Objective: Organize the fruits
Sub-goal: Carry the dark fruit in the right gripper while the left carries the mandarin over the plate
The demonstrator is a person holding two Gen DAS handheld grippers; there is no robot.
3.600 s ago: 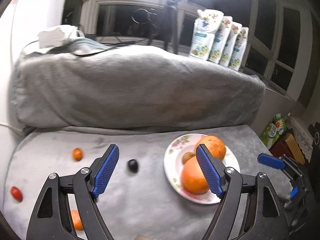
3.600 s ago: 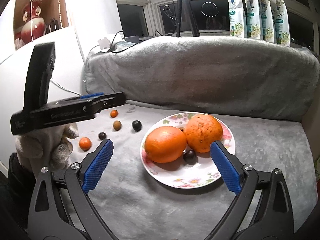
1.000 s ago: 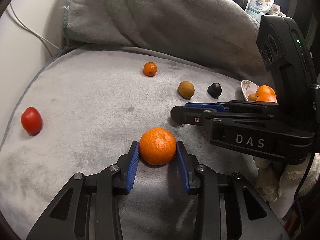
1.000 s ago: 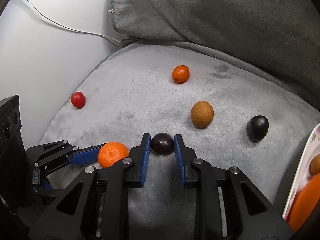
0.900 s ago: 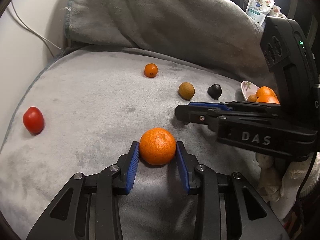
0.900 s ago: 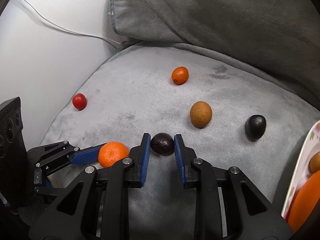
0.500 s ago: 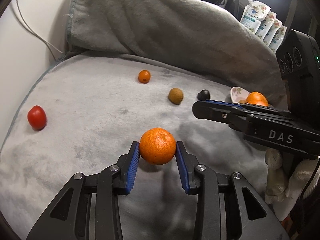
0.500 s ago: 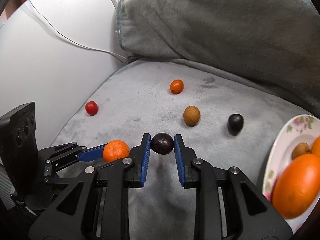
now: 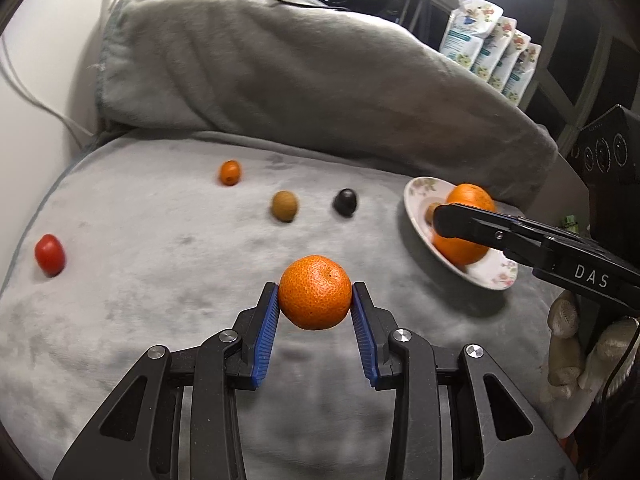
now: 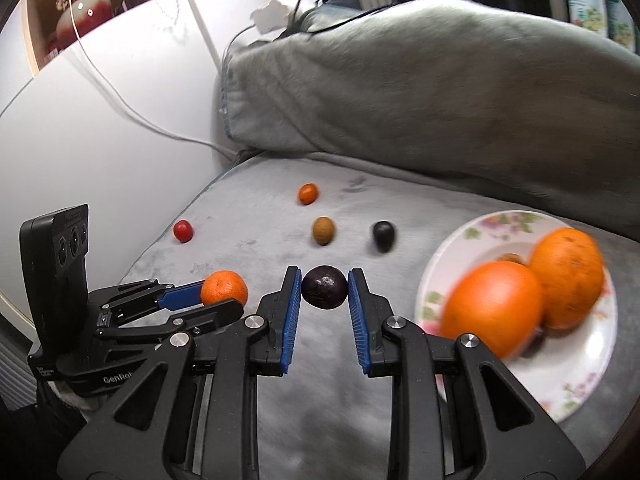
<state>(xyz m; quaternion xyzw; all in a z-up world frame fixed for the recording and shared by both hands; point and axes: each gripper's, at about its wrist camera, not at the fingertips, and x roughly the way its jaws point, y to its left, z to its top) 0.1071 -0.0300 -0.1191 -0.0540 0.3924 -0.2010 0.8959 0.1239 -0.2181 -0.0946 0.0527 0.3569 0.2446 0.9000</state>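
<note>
The left gripper (image 9: 315, 306) is closed on a tangerine (image 9: 315, 292), the right gripper (image 10: 324, 295) on a dark plum (image 10: 324, 287); both are held above the grey blanket (image 9: 160, 280). The plate (image 10: 576, 380) already holds two oranges (image 10: 492, 304). Risk: round fruit released there may roll off its crowded rim, or the grippers may collide.

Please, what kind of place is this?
Probably a home living room at night: a grey blanket over a cushioned seat, a floral plate of fruit, and dark windows behind.
</note>
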